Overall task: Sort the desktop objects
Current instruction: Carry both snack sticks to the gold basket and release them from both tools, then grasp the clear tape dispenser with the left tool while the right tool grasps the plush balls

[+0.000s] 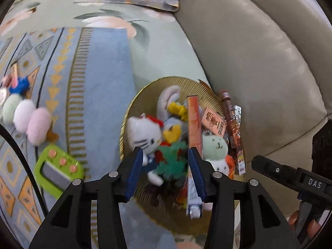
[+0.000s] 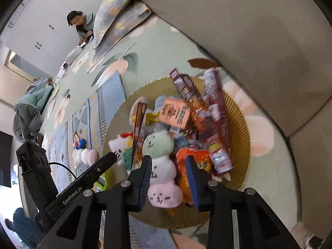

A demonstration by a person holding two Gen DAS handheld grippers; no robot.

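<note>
Both grippers hang over the gold ribbed basket, which fills the lower middle of each view, so the step in hand reads as dropping things into it. The left gripper has its jaws apart; the long orange box runs up along its right-hand pad, but I cannot tell whether the pad touches it, and it looks let go rather than gripped. The right gripper has its jaws apart as well, straddling the stacked plush of green, white and pink balls without pressing on it.

The basket is already heaped: a white cat plush, a pink carton and long foil snack packs leaning on its far rim.

My judgement is that the next move calls for lifting both grippers clear and going back for what lies outside: a second string of pastel plush balls and a green timer at the left edge of the left view.

The surface is a bed or couch cover, pale green with flowers under a blue patterned mat, and a beige cushion fills the right. In the upper left of the right view stand white cupboards, a patterned pillow and a seated person.
</note>
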